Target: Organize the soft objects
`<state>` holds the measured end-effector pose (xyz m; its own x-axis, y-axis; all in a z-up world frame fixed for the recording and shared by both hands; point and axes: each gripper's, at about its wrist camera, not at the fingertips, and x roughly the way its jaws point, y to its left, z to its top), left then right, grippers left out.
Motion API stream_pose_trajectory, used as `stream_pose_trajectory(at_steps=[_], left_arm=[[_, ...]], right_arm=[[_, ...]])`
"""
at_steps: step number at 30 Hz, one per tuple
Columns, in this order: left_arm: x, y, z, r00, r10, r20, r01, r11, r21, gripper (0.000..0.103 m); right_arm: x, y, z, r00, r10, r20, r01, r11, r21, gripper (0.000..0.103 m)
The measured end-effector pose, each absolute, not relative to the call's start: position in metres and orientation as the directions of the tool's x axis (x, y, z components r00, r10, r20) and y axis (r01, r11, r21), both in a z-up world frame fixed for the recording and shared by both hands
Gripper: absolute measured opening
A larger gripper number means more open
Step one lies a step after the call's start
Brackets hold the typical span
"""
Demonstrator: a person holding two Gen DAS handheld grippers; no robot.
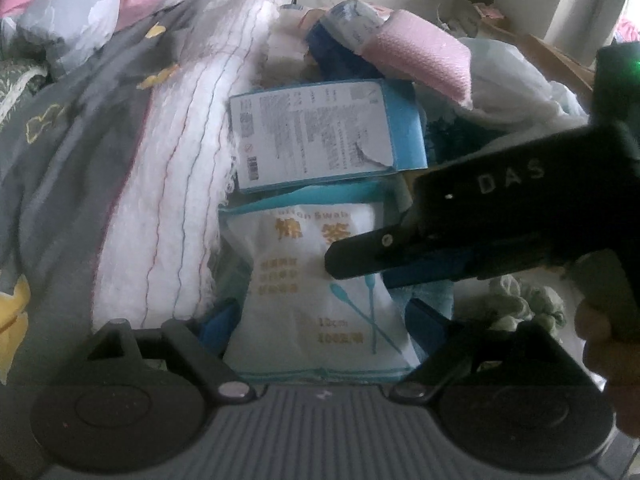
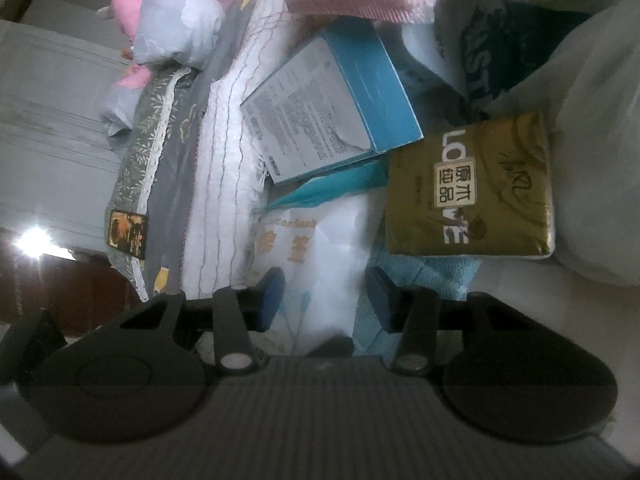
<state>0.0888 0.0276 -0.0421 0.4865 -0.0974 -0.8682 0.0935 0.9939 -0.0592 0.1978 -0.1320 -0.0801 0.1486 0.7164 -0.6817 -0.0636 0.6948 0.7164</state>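
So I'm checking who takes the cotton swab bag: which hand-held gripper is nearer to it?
Right. The right hand-held gripper straddles the cotton swab bag; the left hand-held gripper hangs open over it.

Each gripper (image 2: 320, 300) is matte black with a ribbed grey base, two round black discs and silver pivot pins. The fingers (image 2: 270, 298) carry blue pads. The right gripper's (image 1: 352, 258) side bears raised letters, seemingly "DAS", beside a green light.
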Motion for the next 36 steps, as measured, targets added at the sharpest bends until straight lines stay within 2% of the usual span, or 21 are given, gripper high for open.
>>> stream_pose_trajectory(at_steps=[6, 15, 36], left_arm=[[0.093, 0.024, -0.045, 0.475, -0.092, -0.875, 0.095, 0.994, -0.053, 0.088], [0.082, 0.026, -0.028, 0.489, -0.116, -0.864, 0.103, 0.992, -0.075, 0.085], [0.028, 0.016, 0.038, 0.613, -0.114, -0.782, 0.114, 0.992, -0.056, 0.083]], right_arm=[[0.198, -0.13, -0.082, 0.15, 0.719, -0.678, -0.071, 0.692, 0.718, 0.045], [0.188, -0.124, -0.069, 0.138, 0.733, -0.666, -0.107, 0.679, 0.726, 0.039], [0.144, -0.122, -0.002, 0.186, 0.78, -0.598, -0.255, 0.626, 0.737, 0.037]])
